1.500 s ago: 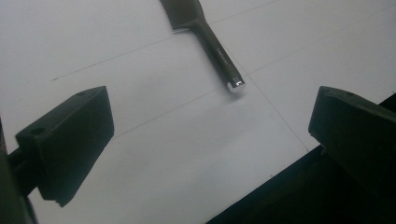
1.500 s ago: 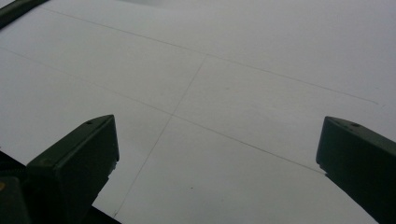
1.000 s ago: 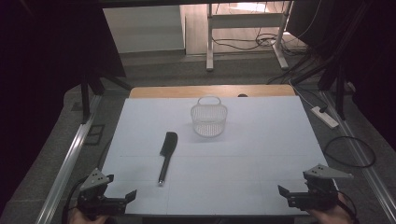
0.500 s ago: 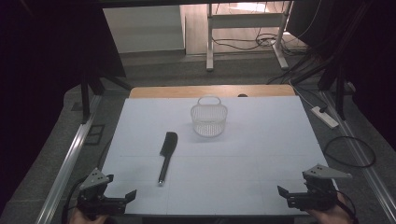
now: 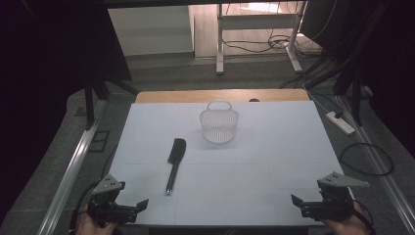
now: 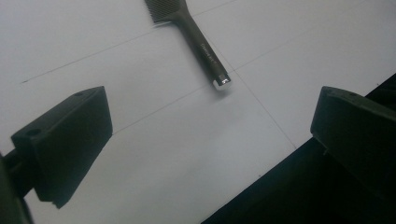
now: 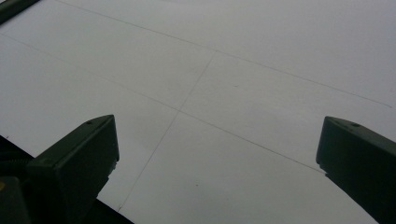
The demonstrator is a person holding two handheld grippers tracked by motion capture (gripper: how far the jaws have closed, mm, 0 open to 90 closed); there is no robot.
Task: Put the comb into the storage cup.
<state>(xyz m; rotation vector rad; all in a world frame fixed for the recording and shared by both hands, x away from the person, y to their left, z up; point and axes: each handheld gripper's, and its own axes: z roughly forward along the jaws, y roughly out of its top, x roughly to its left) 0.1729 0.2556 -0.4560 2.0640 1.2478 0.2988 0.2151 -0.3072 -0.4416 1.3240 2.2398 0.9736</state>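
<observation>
A black comb [image 5: 174,161] with a long handle lies on the white table [image 5: 274,161], left of the middle, handle toward the near edge. Its handle end [image 6: 211,60] lies ahead of my left gripper's jaws. A clear mesh basket [image 5: 219,125] with a loop handle stands upright farther back, near the centre. My left gripper [image 5: 139,205] sits at the near left corner, open and empty, held by a hand. At the near right corner my right gripper [image 5: 296,201] is open too, over bare table [image 7: 224,93].
The near table edge [image 6: 280,154] drops to dark space just by the left jaws. A wooden strip [image 5: 220,95] borders the far side. A power strip [image 5: 339,122] and cables [image 5: 367,159] lie on the floor to the right; metal rails run along both sides.
</observation>
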